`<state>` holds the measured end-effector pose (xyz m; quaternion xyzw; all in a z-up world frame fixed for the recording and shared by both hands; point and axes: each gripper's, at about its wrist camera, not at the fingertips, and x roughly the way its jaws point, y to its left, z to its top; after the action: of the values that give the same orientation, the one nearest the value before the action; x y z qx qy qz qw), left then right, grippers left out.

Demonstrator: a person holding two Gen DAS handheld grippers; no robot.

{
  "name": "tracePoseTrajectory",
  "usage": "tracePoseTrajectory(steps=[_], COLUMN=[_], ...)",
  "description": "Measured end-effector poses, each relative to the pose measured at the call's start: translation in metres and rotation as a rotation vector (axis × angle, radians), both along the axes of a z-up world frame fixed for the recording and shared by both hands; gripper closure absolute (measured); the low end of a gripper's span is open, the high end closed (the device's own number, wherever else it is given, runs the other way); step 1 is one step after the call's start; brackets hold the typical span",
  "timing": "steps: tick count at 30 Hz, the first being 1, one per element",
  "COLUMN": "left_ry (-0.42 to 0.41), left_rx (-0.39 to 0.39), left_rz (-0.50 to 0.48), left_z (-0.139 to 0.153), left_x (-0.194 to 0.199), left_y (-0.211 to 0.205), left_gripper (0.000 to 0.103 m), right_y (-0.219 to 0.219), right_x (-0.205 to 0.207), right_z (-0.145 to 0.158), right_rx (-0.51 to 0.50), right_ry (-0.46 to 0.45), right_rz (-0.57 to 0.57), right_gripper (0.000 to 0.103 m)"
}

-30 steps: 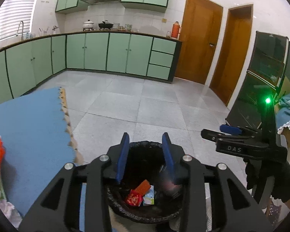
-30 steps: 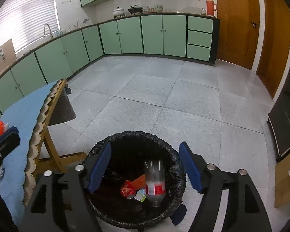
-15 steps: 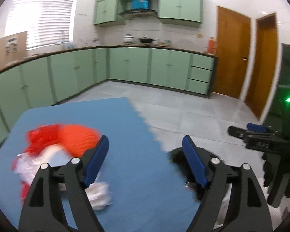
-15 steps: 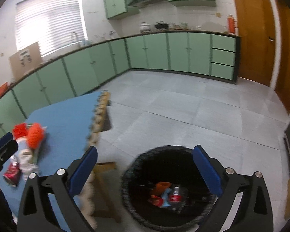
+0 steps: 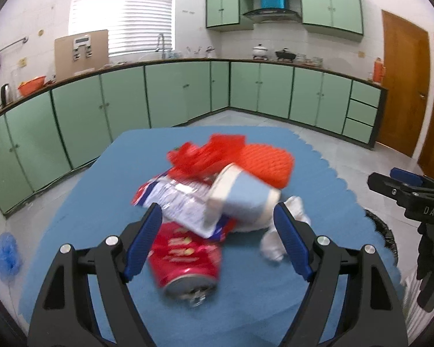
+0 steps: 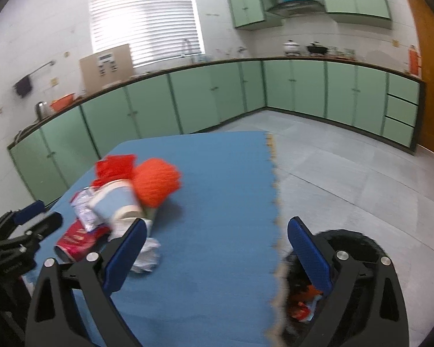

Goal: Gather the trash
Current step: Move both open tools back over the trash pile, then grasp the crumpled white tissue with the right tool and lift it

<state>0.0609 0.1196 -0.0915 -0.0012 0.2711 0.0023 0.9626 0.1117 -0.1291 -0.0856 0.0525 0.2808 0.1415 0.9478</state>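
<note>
A pile of trash lies on the blue mat: a crushed red can, a printed wrapper, a blue and cream paper cup, an orange net, red plastic and crumpled white tissue. My left gripper is open and empty, just above the can and cup. My right gripper is open and empty over the mat, right of the pile; the tissue lies by its left finger. The black-lined trash bin stands on the floor at the right.
The bin peeks out past the mat's right edge in the left wrist view. Green cabinets line the far walls. Grey tiled floor lies right of the table. A blue bag lies on the floor at left.
Both grippers have swung left from above the bin to the table. The left one now hovers over the trash pile, and its jaws have opened wide.
</note>
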Motion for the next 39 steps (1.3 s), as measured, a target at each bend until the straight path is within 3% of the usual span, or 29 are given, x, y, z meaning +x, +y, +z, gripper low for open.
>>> tracePoseTrajectory(steps=[7,18,20,29,39], left_ry=[0.027,0.035,0.034,0.032,0.029], left_rx=[-0.02,-0.035,-0.041,-0.052,-0.057], left_rz=[0.036,0.06,0.062,0.045,-0.009], left_z=[-0.014,-0.023,-0.023,-0.023,-0.022], left_x=[-0.011,-0.009,-0.007,0.0,0.008], left_y=[0.018,0.045,0.047,0.044,0.017], left_gripper=[0.026,0.026,0.026,0.026,0.027], right_y=[0.06,0.1,0.107,0.112,0.093], right_x=[0.002,0.017,0.019,0.024,0.018], right_z=[-0.016,-0.037,-0.041,-0.051,-0.043], right_rx=[-0.045,-0.092,-0.105,-0.109,-0.064], right_ry=[0.004,0.09,0.105,0.164,0.144], right_rz=[0.097,0.139,0.145,0.192,0.193], right_gripper=[0.026,0.031,0.035,0.064,0.075])
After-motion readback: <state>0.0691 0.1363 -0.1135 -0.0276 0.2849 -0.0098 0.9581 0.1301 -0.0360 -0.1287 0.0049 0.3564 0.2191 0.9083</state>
